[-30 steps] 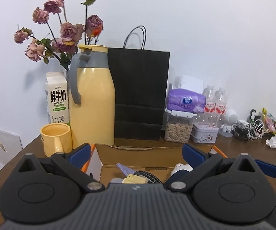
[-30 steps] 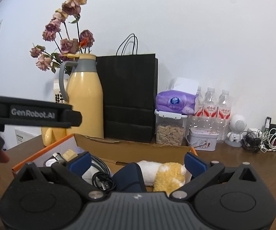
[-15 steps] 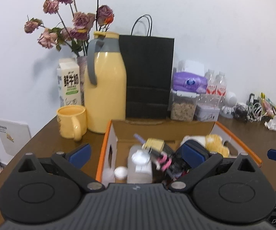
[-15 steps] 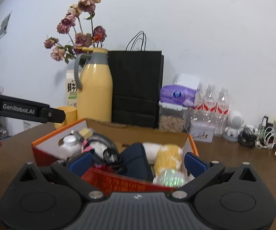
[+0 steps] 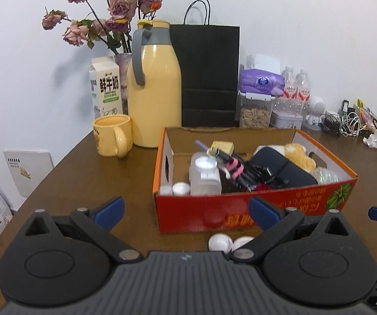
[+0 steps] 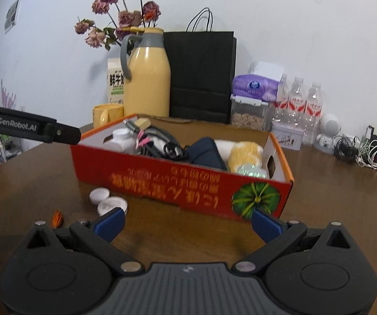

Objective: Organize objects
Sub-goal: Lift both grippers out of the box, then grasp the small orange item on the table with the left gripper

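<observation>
Blue fingertips of our left gripper (image 5: 186, 211) and right gripper (image 6: 188, 219) are spread wide with nothing between them. We have pulled both back from the red box (image 5: 241, 210), which now sits farther off, mid-table (image 5: 83, 183). Two white caps (image 6: 106, 199) lie beside its near wall.
</observation>
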Available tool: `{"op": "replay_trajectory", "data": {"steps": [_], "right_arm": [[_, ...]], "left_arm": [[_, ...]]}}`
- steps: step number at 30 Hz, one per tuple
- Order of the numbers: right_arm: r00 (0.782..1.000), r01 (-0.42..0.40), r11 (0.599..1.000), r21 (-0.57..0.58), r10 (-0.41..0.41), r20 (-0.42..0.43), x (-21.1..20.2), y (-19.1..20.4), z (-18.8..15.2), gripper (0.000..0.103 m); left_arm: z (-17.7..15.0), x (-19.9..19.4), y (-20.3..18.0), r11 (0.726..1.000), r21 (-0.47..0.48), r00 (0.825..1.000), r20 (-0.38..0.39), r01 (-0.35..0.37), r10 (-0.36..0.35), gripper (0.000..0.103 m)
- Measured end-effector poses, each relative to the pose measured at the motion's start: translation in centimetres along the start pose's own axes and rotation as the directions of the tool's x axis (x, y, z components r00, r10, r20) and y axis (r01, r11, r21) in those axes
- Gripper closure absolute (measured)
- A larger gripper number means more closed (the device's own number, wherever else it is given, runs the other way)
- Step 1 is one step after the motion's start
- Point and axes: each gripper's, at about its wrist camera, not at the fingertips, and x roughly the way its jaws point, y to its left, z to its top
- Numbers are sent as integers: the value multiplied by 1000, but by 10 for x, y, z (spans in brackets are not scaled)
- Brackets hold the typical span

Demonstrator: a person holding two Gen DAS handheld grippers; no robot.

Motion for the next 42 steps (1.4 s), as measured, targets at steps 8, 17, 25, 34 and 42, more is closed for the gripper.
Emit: {"op": "replay_trajectory", "data": {"steps": [8,17,25,34,42], "right_arm": [[999,-6,1000,9,6,-45,-4,1,-15,0],[997,-3,999,38,6,-72,1,-3,-24,0],[996,-7,998,61,12,-87,4,-7,-26,0],[994,4,996,85,5,-110,9,-10,-27,0],[991,4,996,86,7,-132,12,-11,-27,0]], "left_arm": [[-21,-12,6,1000,-25,999,-44,-8,7,0],[-43,-18,8,1000,-9,993,-113,-25,24,0],[-63,-9,-6,994,110,983,-182,9,11,0],[-68,13,-19,986,153,976,-214,59,-25,24],[-65,16,-10,997,46,975,-215,67,-56,74]]}}
